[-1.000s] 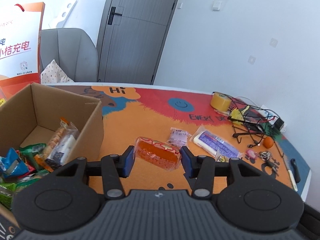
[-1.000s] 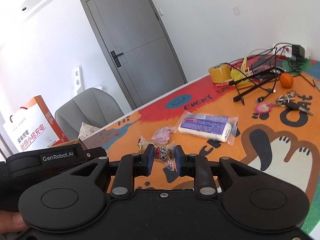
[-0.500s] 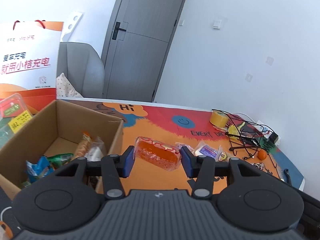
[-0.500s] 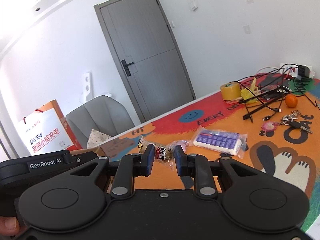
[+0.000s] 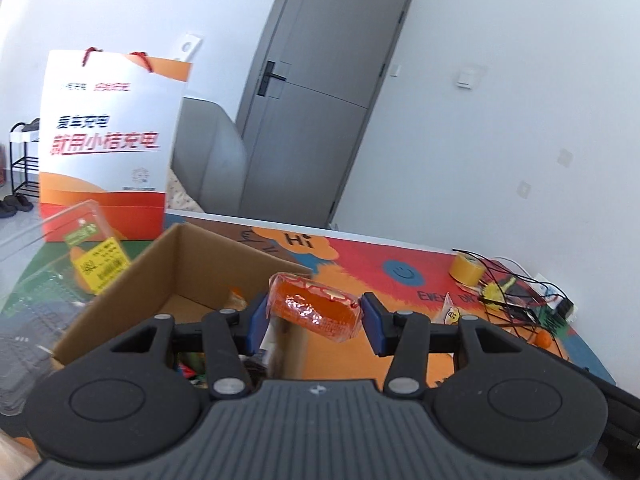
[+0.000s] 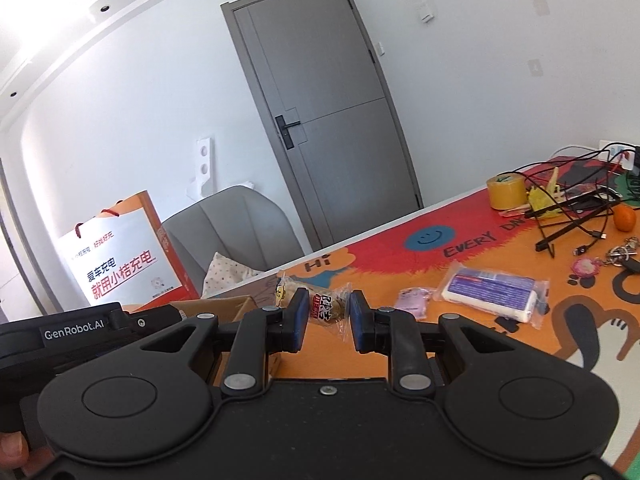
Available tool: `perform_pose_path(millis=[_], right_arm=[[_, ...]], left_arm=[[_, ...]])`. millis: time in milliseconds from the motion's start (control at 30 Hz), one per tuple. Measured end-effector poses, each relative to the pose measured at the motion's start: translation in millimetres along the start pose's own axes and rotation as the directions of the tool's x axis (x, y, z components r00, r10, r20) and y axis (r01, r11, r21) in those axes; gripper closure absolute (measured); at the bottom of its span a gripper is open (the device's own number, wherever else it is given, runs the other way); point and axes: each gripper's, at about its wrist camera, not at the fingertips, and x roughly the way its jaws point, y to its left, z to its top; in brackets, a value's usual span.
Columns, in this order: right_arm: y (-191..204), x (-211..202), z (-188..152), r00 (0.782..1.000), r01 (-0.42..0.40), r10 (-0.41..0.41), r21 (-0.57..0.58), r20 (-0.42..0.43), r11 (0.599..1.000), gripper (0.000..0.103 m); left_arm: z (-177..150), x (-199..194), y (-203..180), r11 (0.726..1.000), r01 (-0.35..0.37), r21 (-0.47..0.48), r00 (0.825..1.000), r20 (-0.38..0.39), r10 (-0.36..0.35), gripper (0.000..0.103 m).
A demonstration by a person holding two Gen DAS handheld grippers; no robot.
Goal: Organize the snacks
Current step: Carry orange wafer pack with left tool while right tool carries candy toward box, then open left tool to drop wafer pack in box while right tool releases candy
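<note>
Holding two snacks aloft beside the box (image 5: 188, 264), pending drop.

Left gripper (image 5: 314, 316): pinching orange pack (image 5: 314, 307) across its ends; long axis crosswise between the pads, far end tilted down to the right. Pack off the mat (image 5: 360, 256), poised over the box's right wall.

Right gripper (image 6: 325, 312): pressed onto small wrapped cake (image 6: 325, 307), wrapper tails sticking out on both sides. Cake clear of the mat; box corner (image 6: 224, 306) low and left of it, partly hidden behind the left gripper's body.

Deciding relation: box mouth lying left of and below both loads; left gripper nearer, already at the rim. Judged next: carry left past the wall, then part the pads.

Edges: right box wall directly beneath the orange pack, a likely snag. Box floor partly filled at the near end, bare cardboard at the far end. Clear plastic tub (image 5: 76, 240) and paper bag (image 5: 108, 140) crowding the box's far left.

Remaining on the mat: white-purple pack (image 6: 490, 294), pink sachet (image 6: 412, 300). Tape roll (image 6: 506, 190), cables (image 6: 572, 208), orange fruit (image 6: 625, 216) well apart, to the right.
</note>
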Motion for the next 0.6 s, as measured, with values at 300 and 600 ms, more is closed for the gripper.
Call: perform_pose_path(millis=[300,600], right_arm=[[37.2,21.1,-2.6,0.998,-0.053,0.051,-0.046,-0.032,0.998,0.08],[71.7,38.1,-6.5,0.992,-0.11,0.103,-0.088,-0.074,0.99,0.08]], left_arm=[[7.4,-2.9,40.4,0.997,-0.054,-0.052,0.999,0.006,0.054,0.055],[10.5,-6.1,71.3,0.991,-0.091,-0.1,0.996,-0.006,0.091,0.055]])
